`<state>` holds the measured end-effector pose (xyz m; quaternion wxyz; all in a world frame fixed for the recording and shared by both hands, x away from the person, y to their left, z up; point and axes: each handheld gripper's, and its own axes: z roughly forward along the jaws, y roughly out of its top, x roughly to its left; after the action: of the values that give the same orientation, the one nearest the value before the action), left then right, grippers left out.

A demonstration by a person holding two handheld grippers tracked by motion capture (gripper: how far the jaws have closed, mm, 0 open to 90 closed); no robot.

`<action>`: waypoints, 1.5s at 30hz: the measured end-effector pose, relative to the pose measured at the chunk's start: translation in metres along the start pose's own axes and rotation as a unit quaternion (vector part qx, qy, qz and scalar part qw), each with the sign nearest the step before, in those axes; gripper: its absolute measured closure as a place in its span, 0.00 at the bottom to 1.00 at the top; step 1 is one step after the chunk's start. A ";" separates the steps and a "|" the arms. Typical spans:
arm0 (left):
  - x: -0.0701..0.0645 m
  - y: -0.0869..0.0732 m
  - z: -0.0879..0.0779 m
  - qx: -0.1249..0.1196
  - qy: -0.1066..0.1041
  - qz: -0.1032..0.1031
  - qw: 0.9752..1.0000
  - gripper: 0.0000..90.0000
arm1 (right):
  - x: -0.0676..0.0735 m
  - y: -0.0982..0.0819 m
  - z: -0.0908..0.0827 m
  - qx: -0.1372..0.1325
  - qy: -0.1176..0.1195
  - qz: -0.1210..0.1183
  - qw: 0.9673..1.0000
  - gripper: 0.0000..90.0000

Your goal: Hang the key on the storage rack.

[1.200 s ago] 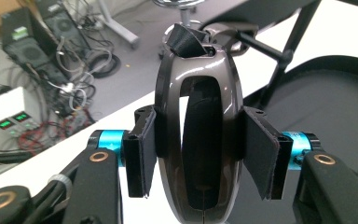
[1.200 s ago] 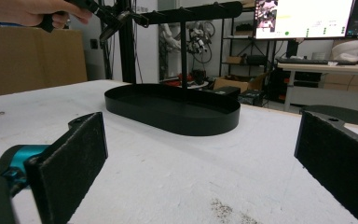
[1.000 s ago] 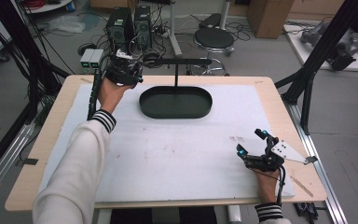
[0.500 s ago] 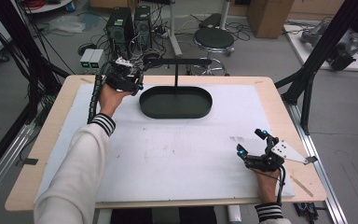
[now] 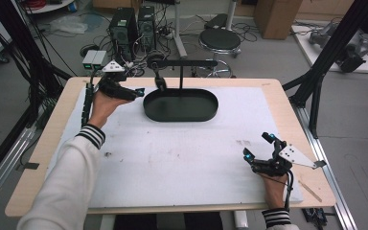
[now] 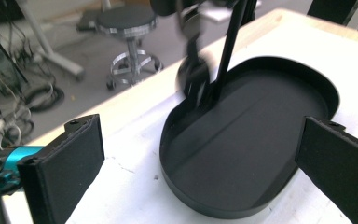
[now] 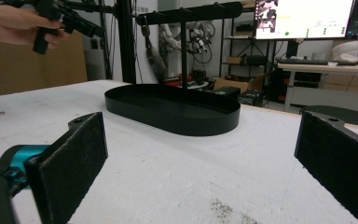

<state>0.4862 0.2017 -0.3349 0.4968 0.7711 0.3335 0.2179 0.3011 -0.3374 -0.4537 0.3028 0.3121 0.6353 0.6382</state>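
The left hand-held gripper point(image 5: 139, 92) hangs just beside the left end of the black oval metal tray point(image 5: 180, 112) with its upright T-shaped rack, where a small dark object point(image 5: 160, 82) dangles from the crossbar. Its jaws have just been opening and stand wide with nothing between them. The right hand-held gripper point(image 5: 257, 146) rests open on the white surface point(image 5: 182, 158) near the front right corner, well apart from the tray.

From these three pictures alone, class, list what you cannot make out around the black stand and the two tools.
- Thing hanging from the stand's crossbar: motion-blurred in the left gripper view and tiny in the high view, so it cannot be identified.
- Crossbar: cut off by the top edge in the left gripper view.
- Oval tray: its near rim hides part of its floor in the right gripper view.
- Right tool: its own body hides the hand's grip in the high view.
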 end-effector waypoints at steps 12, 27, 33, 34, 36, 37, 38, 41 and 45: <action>-0.012 -0.038 -0.069 -0.052 -0.017 0.027 0.998 0.02 | 0.001 0.000 0.000 -0.001 -0.001 -0.004 1.000 0.02; -0.040 -0.129 -0.143 -0.104 0.002 0.011 0.995 0.02 | 0.001 0.000 0.000 0.000 -0.004 -0.003 1.000 0.02; -0.051 -0.164 -0.156 -0.137 0.012 -0.010 0.990 0.02 | 0.001 0.000 0.000 -0.001 -0.005 -0.003 1.000 0.02; -0.052 -0.169 -0.157 -0.144 0.013 -0.014 0.989 0.02 | 0.001 0.000 0.000 0.000 -0.005 -0.003 1.000 0.02; -0.055 -0.177 -0.159 -0.152 0.017 -0.022 0.988 0.02 | 0.001 0.000 0.000 -0.001 -0.005 -0.003 1.000 0.02; -0.057 -0.180 -0.159 -0.157 0.020 -0.025 0.987 0.02 | 0.001 0.000 0.000 0.000 -0.005 -0.003 1.000 0.02; -0.059 -0.183 -0.160 -0.161 0.024 -0.025 0.986 0.02 | 0.001 0.000 0.000 -0.001 -0.005 -0.003 1.000 0.02; -0.066 -0.191 -0.163 -0.176 0.031 -0.018 0.984 0.02 | 0.001 0.000 0.001 -0.002 -0.004 -0.007 1.000 0.02; -0.071 -0.201 -0.163 -0.194 0.034 -0.015 0.980 0.02 | 0.002 0.000 0.000 -0.001 -0.004 -0.006 1.000 0.02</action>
<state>0.2695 0.3082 -0.4517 0.6286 0.6467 0.3132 0.2975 0.3004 -0.3360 -0.4537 0.3097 0.3104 0.6350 0.6360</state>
